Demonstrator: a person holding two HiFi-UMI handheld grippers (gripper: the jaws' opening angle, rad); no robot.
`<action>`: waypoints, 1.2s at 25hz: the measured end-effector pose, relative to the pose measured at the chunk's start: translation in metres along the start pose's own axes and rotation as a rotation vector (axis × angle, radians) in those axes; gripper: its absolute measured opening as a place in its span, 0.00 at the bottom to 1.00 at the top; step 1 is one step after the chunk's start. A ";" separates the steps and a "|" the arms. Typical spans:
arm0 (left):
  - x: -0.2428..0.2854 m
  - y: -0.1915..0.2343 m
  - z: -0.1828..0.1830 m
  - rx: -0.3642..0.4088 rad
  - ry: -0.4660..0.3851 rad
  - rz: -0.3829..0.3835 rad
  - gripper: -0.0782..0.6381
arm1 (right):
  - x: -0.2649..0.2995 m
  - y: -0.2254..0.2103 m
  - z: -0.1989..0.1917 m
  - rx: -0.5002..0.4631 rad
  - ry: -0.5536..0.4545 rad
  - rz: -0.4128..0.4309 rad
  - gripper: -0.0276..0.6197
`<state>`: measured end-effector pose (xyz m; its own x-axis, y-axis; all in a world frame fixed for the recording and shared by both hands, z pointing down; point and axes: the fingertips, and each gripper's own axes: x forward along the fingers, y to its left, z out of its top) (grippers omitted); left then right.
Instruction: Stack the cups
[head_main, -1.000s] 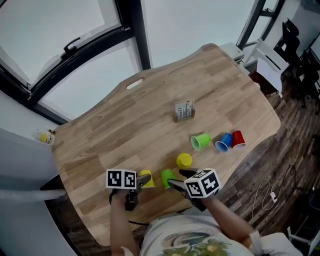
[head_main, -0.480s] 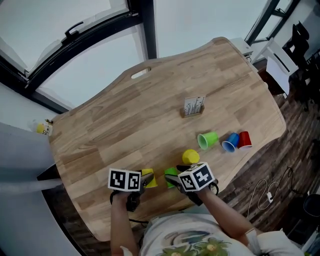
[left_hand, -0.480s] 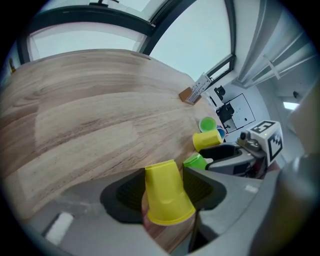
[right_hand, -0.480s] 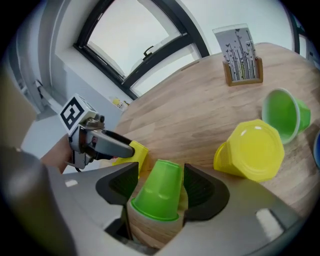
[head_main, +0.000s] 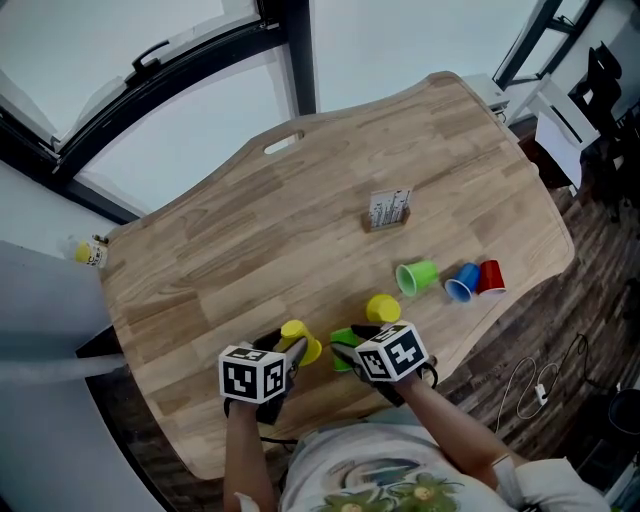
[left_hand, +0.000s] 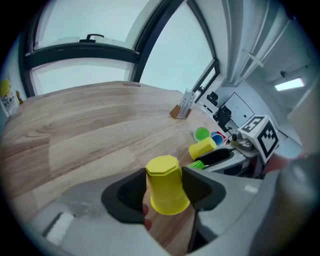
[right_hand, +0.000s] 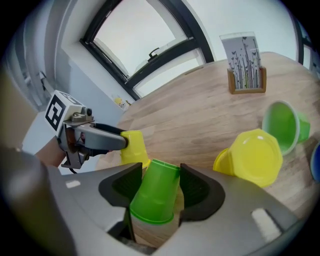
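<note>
Head view: green cup (head_main: 337, 340) half hidden. Jaws just closing: right hand-held gripper (right_hand: 156, 185) grasps it; left hand-held gripper (left_hand: 165, 182) grasps yellow cup (left_hand: 167, 200).

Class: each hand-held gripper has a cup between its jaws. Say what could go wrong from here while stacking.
The left hand-held gripper, its jaws just closing, pinches the yellow plastic cup by its tapered wall, which could slip out.
The right hand-held gripper, also just closing, holds the green plastic cup tilted, so nesting may jam.
The second yellow plastic cup, lying beside it, could be knocked and roll.
</note>
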<state>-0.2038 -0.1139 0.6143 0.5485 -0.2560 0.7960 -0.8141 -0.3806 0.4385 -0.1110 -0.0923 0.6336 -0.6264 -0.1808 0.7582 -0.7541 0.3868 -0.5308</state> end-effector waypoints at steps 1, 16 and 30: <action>0.001 -0.002 0.002 0.013 -0.019 0.009 0.44 | -0.005 0.000 0.002 -0.018 -0.024 -0.012 0.41; 0.005 -0.043 -0.003 0.227 -0.245 0.121 0.43 | -0.061 0.002 -0.024 -0.510 -0.336 -0.258 0.40; 0.029 -0.081 -0.041 0.395 -0.258 0.150 0.43 | -0.079 -0.016 -0.048 -0.557 -0.350 -0.378 0.40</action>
<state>-0.1300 -0.0540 0.6193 0.5007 -0.5268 0.6869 -0.7806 -0.6178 0.0952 -0.0400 -0.0409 0.6006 -0.4414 -0.6319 0.6371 -0.7769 0.6244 0.0812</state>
